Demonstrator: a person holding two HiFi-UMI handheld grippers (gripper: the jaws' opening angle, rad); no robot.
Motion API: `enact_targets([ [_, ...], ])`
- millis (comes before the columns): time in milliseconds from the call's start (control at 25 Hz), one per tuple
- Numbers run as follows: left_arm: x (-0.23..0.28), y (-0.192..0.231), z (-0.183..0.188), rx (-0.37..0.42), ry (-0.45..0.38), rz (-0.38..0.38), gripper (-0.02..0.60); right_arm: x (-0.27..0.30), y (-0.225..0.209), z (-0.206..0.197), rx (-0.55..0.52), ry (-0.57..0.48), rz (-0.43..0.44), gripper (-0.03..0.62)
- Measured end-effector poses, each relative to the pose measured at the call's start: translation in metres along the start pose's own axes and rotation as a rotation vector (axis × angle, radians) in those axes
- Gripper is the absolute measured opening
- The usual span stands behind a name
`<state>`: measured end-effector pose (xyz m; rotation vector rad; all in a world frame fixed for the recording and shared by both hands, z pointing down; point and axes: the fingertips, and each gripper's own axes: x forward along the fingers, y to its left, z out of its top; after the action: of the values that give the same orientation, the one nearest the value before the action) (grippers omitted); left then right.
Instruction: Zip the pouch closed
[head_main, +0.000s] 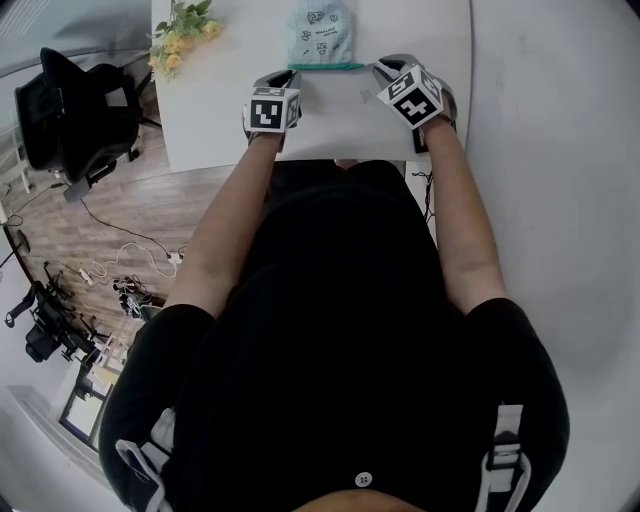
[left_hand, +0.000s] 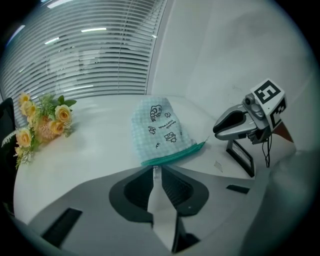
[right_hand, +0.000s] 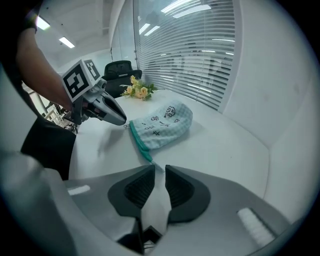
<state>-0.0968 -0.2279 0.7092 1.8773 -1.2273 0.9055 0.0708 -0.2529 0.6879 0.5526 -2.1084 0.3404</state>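
Your left gripper (left_hand: 155, 171) has its jaws slightly spread, with a thin pale tab, probably the pull, loose between the tips. Your right gripper (right_hand: 156, 167) is also a slit apart, empty, just short of the teal zipper (right_hand: 141, 145). The pouch (head_main: 320, 33) lies flat on the table (head_main: 220, 120). Confirm the slider is fully home; if not, pin one corner and pull level.
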Motion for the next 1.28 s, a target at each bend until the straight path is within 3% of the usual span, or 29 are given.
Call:
enact_targets([
  [80, -0.006, 0.001, -0.001, 0.006, -0.022, -0.027, 0.083, -0.006, 0.001, 0.004, -0.005, -0.009, 0.003, 0.083],
  [240, -0.032, 0.0, 0.007, 0.035, -0.109, -0.056, 0.089, -0.023, 0.006, 0.027, 0.008, -0.099, 0.015, 0.084],
  [640, -0.142, -0.036, 0.092, 0.189, -0.46, -0.131, 0.086, -0.116, 0.017, 0.11, 0.109, -0.547, 0.002, 0.082],
  [920, -0.217, -0.067, 0.145, 0.224, -0.69, -0.164, 0.038, -0.173, 0.038, 0.155, 0.115, -0.714, 0.01, 0.071],
  [1040, -0.238, -0.077, 0.157, 0.254, -0.741, -0.171, 0.009, -0.195, 0.048, 0.17, 0.099, -0.765, 0.015, 0.063],
  [1280, -0.268, -0.094, 0.171, 0.3, -0.816, -0.198, 0.008, -0.225, 0.058, 0.195, 0.033, -0.828, 0.0, 0.014],
])
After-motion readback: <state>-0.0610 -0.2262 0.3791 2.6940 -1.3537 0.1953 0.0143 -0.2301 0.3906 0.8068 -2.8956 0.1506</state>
